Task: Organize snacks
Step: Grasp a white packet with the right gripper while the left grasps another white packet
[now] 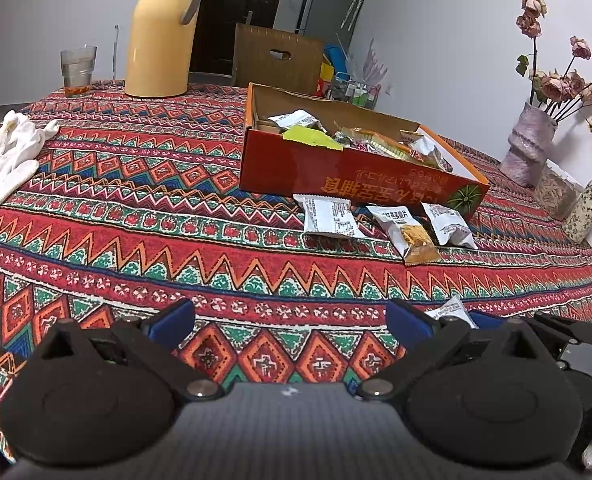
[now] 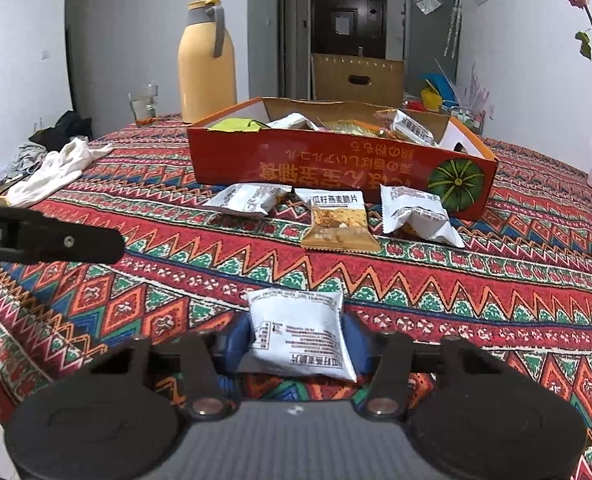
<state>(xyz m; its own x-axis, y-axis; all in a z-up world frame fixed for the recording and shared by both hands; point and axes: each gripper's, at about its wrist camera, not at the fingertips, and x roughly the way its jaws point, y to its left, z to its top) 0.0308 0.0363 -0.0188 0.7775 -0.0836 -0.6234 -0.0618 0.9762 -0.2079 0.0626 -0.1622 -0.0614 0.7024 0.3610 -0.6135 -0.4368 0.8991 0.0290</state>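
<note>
My right gripper is shut on a white snack packet, with a blue pad pressing on each side of it, low over the patterned tablecloth. A corner of that packet shows in the left wrist view, beside my left gripper. The left gripper is open and has only cloth between its fingers. Ahead stands a red-orange cardboard box with several snack packets inside. Three packets lie on the cloth in front of it: two white and one white and brown.
A yellow thermos jug and a glass of water stand at the far left edge. White gloves lie at the left. A vase of dried roses and two small jars stand at the right.
</note>
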